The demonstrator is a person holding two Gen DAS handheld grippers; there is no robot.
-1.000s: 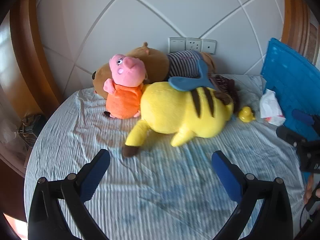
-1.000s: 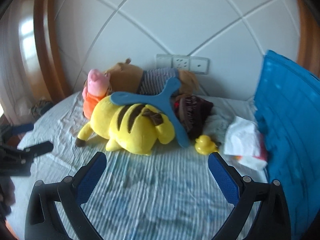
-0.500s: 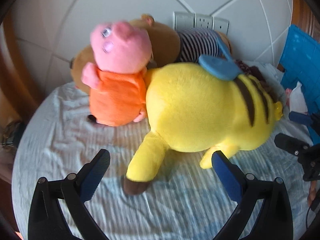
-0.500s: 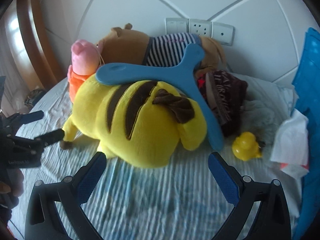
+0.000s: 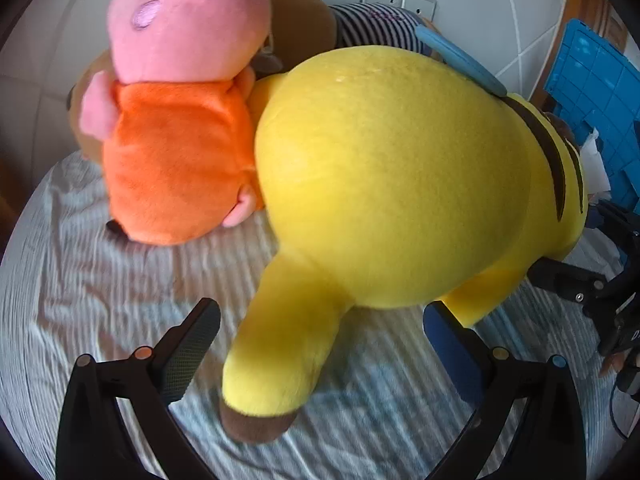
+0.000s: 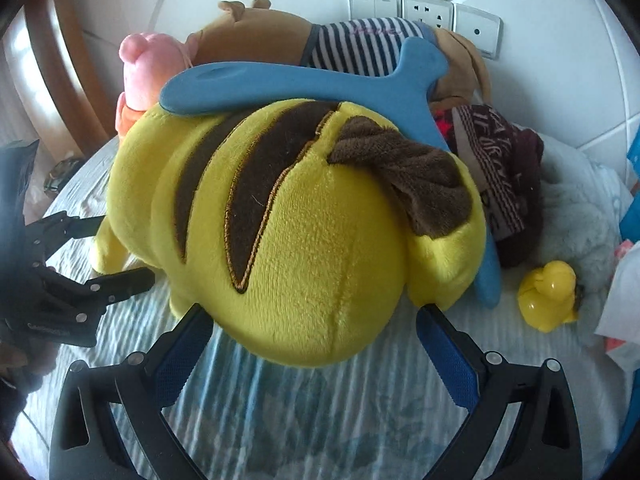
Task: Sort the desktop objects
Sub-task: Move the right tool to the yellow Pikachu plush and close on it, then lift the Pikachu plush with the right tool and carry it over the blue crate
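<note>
A big yellow plush [image 5: 392,184] with brown stripes lies on the striped cloth; it fills the right wrist view [image 6: 304,240] too. My left gripper [image 5: 320,348] is open, its jaws on either side of the plush's brown-tipped ear or limb [image 5: 276,364]. My right gripper [image 6: 312,344] is open, its jaws at either side of the plush's rounded end, close to touching. A blue three-armed boomerang [image 6: 320,80] rests on top of the plush. A pink pig plush in orange [image 5: 172,120] leans beside it.
A brown bear plush in a striped shirt [image 6: 320,40] lies behind against the white wall. A dark knitted hat [image 6: 504,168], a yellow rubber duck [image 6: 552,296] and white tissue [image 6: 624,312] lie to the right. A blue crate [image 5: 600,92] stands at the right.
Both grippers have moved forward towards the yellow plush, which now fills both views. Both stay open.
</note>
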